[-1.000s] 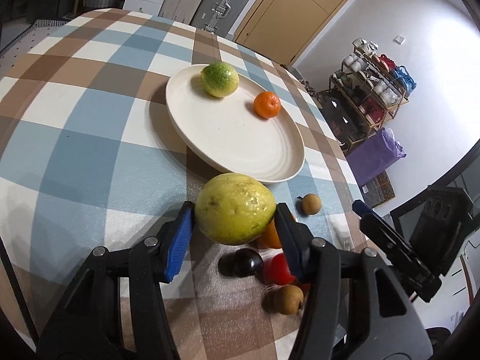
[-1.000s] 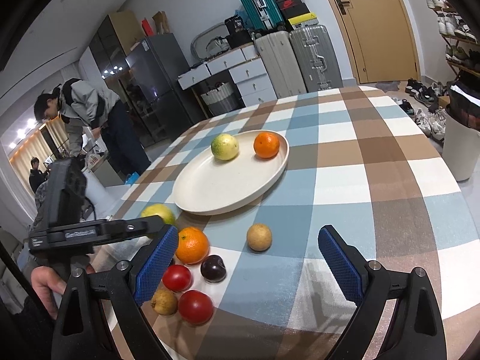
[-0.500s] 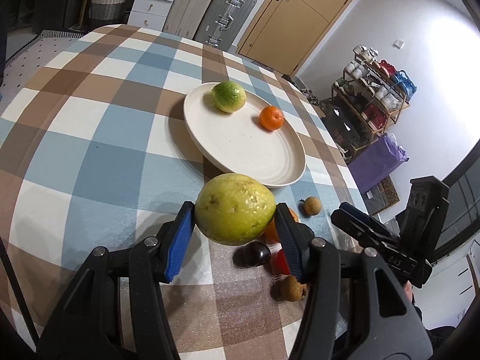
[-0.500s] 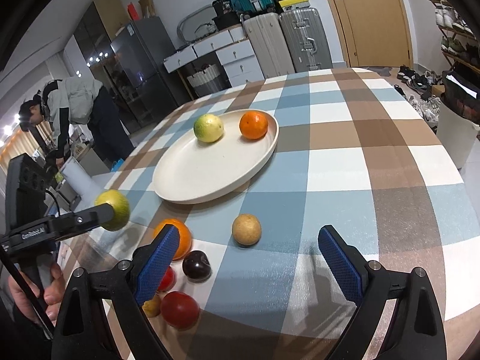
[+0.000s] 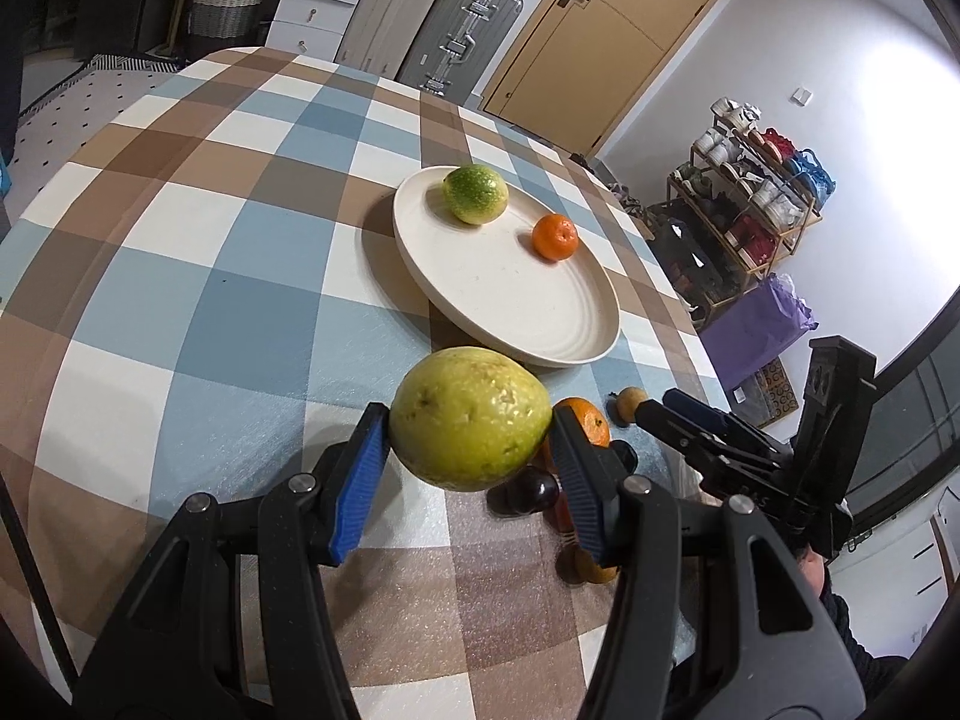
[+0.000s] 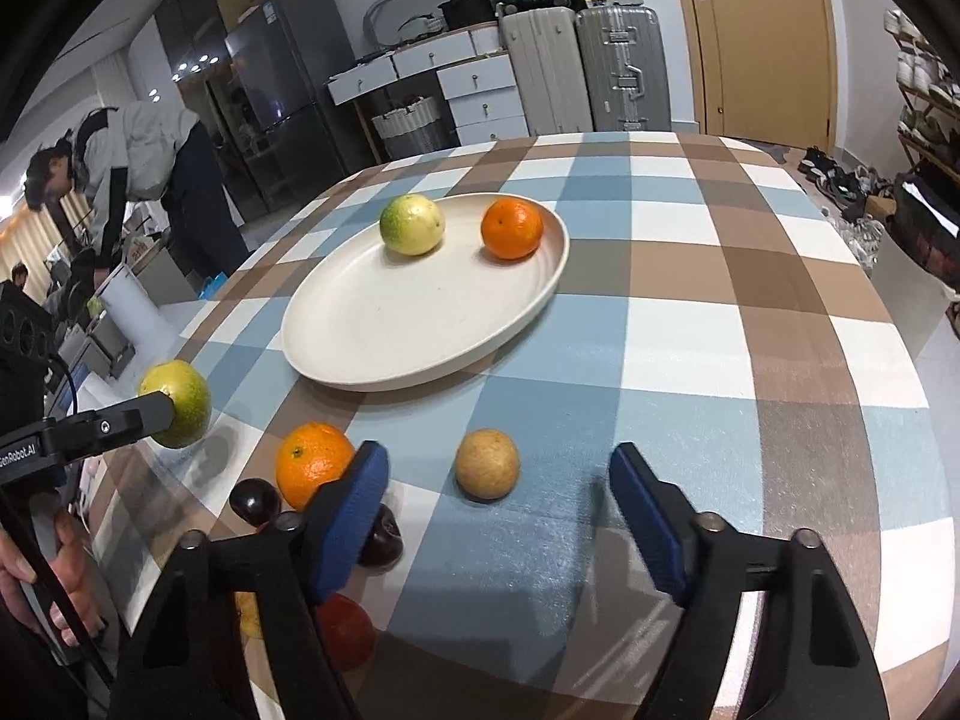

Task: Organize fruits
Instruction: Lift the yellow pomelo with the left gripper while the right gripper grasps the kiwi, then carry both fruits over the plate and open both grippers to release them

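Left claw (image 5: 471,468) grips guava (image 5: 470,418) short of plate rim (image 5: 420,294); right claw (image 6: 498,516) closing, empty.

White lettering ending in "enRobot.AI", its start cut off by the picture's edge, runs along the black body of the left tool (image 6: 174,411) at the left of the right wrist view; nothing else is legible.

Yellow-green guava (image 5: 470,418) is lifted above the table; small brown fruit (image 6: 486,464) rests on checkered cloth.
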Demonstrator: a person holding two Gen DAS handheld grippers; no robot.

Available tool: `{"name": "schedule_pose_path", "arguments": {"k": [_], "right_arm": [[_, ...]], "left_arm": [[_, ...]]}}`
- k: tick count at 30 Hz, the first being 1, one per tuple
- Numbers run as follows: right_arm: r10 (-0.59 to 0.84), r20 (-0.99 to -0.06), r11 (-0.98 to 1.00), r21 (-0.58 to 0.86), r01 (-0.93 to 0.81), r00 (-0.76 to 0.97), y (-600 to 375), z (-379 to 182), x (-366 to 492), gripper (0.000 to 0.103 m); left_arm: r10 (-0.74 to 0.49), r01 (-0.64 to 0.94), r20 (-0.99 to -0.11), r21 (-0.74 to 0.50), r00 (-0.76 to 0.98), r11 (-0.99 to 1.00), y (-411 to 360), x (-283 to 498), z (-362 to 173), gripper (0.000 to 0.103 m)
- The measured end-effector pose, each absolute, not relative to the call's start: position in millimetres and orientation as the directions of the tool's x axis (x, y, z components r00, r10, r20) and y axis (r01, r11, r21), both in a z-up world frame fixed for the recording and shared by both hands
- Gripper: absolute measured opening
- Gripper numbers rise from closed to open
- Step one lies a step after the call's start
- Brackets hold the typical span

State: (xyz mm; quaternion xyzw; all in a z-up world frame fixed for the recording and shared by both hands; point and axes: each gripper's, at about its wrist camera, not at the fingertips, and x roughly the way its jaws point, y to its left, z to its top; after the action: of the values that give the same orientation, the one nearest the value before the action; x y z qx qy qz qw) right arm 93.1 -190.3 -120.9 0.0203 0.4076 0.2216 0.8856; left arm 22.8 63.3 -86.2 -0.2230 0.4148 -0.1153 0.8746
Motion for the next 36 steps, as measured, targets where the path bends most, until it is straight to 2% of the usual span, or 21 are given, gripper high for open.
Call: {"name": "schedule_pose_path", "arguments": {"k": [1,8,10,11,23,36], "right_arm": [[0.412,-0.714,0.899,0.216,-0.382,0.566,-188,-121,94,0.060],[0.387,-0.749,0.899,0.176,-0.401,0.538,-174,-126,96,0.043],[0.385,-0.754,0.899,0.174,-0.403,0.532,-173,-128,97,0.028],[0.389,-0.756,0.897,0.180,-0.404,0.527,-173,-128,98,0.025],[0.414,-0.715,0.895,0.204,-0.397,0.564,-183,-118,92,0.024],[0.478,-0.636,0.868,0.237,-0.436,0.606,-186,-80,94,0.024]], "left_arm": [[-0.388,0.016,-0.673,-0.487,0.630,0.873,63,23,-86,0.052],[-0.388,0.013,-0.672,-0.491,0.631,0.871,65,23,-86,0.052],[-0.388,0.006,-0.672,-0.496,0.631,0.869,67,22,-87,0.052],[-0.388,0.004,-0.672,-0.497,0.631,0.868,68,22,-88,0.052],[-0.384,0.017,-0.661,-0.489,0.644,0.872,67,26,-80,0.052],[-0.385,0.081,-0.639,-0.451,0.665,0.889,47,59,-50,0.052]]}}
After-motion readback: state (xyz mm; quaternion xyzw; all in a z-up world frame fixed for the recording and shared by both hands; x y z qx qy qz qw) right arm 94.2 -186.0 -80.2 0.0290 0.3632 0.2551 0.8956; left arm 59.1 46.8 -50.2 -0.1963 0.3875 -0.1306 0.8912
